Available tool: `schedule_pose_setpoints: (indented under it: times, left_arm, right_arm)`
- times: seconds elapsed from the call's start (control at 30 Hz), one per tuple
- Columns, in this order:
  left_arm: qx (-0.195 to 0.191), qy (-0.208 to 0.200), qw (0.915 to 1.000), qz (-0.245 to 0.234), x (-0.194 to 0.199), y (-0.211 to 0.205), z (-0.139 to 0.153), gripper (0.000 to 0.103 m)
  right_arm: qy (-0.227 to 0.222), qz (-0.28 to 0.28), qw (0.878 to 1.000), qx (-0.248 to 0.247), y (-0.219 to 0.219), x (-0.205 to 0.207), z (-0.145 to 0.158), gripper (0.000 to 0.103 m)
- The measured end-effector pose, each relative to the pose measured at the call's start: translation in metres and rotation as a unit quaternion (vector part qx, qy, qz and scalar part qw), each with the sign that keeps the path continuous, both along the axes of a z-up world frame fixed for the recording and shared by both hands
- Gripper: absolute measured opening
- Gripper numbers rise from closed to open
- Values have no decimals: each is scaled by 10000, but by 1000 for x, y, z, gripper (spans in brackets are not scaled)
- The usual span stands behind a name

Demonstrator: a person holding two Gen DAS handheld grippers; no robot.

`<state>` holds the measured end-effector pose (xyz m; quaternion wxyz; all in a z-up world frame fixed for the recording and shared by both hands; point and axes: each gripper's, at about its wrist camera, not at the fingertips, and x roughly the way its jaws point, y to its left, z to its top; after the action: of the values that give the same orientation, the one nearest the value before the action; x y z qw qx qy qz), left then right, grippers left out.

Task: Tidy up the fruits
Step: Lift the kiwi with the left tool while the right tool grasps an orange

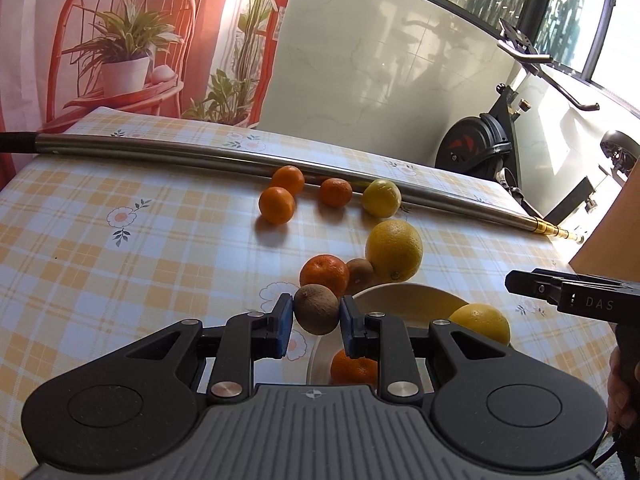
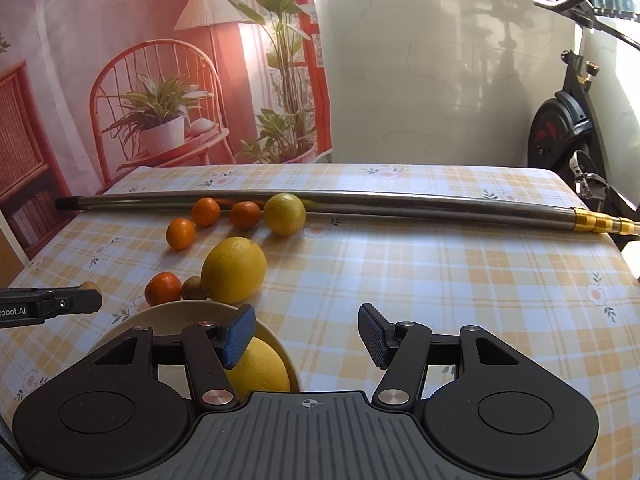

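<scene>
My left gripper [image 1: 316, 314] is shut on a brown kiwi [image 1: 316, 309] and holds it over the left rim of a cream bowl [image 1: 404, 294]. The bowl holds a yellow citrus [image 1: 482, 322] and a tangerine [image 1: 354, 367]. Just beyond the bowl lie a tangerine [image 1: 325, 274], a second kiwi [image 1: 360, 271] and a large yellow citrus [image 1: 395, 250]. Farther back sit three tangerines [image 1: 277, 205] and a lemon [image 1: 381, 197]. My right gripper [image 2: 307, 334] is open and empty, right of the bowl [image 2: 192, 310], above the tablecloth.
A long steel pole [image 1: 224, 156] with a gold tip lies across the back of the checked tablecloth [image 1: 120, 264]. An exercise bike [image 1: 492, 148] stands beyond the table's far right. The pole also shows in the right wrist view [image 2: 400, 200].
</scene>
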<state>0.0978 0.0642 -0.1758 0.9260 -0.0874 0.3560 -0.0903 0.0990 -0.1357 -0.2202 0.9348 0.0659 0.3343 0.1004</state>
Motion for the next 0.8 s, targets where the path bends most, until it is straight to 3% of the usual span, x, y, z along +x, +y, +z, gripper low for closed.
schedule_pose_setpoints:
  times: [0.37,0.8]
  left_arm:
    - [4,-106,9996,271,4,16,13,27]
    - [-144,-251,9945,1004,10,63,31,27]
  right_arm:
    - [63,-233,9997,99,-18,5,-2,54]
    - [-182,989,9949,98,43,63,39,48]
